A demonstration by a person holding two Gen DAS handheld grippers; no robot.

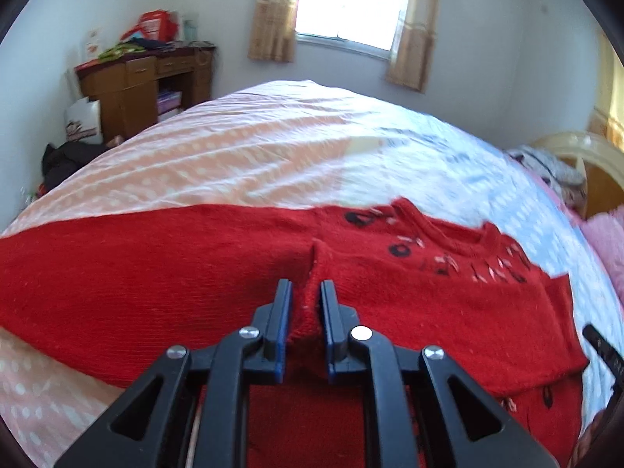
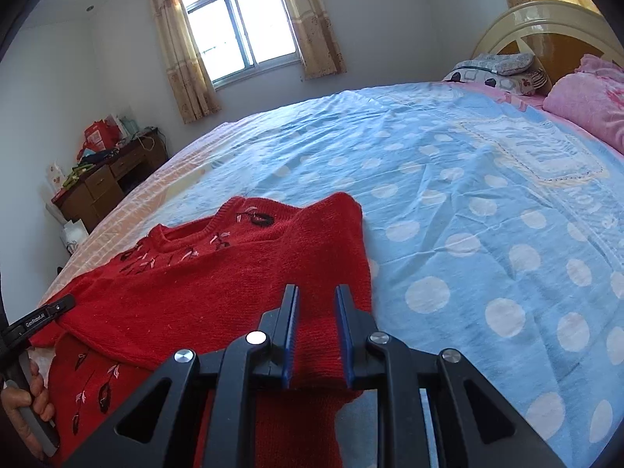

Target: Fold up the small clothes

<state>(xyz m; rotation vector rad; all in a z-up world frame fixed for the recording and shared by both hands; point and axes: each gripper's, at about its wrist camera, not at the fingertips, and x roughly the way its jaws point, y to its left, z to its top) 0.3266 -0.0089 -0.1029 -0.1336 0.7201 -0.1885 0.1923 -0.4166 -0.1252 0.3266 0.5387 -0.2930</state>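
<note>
A red knitted sweater [image 1: 156, 273] with black and pink embroidery near the collar lies on the bed, its sleeve stretched out to the left in the left wrist view. My left gripper [image 1: 305, 292] is shut on a raised fold of the sweater's fabric at its near edge. In the right wrist view the sweater [image 2: 218, 284] lies partly doubled over, and my right gripper [image 2: 318, 296] is shut on its near right edge, with red knit filling the gap between the blue pads. A person's hand [image 2: 33, 394] holds the other tool at the left edge.
The bed sheet is blue with white dots [image 2: 487, 234] on the right and peach with white dots [image 1: 218, 163] on the left. Pink pillows [image 2: 585, 105] and a headboard [image 2: 546, 27] lie at the far right. A cluttered wooden desk [image 1: 144, 85] stands by the far wall near the window [image 1: 347, 4].
</note>
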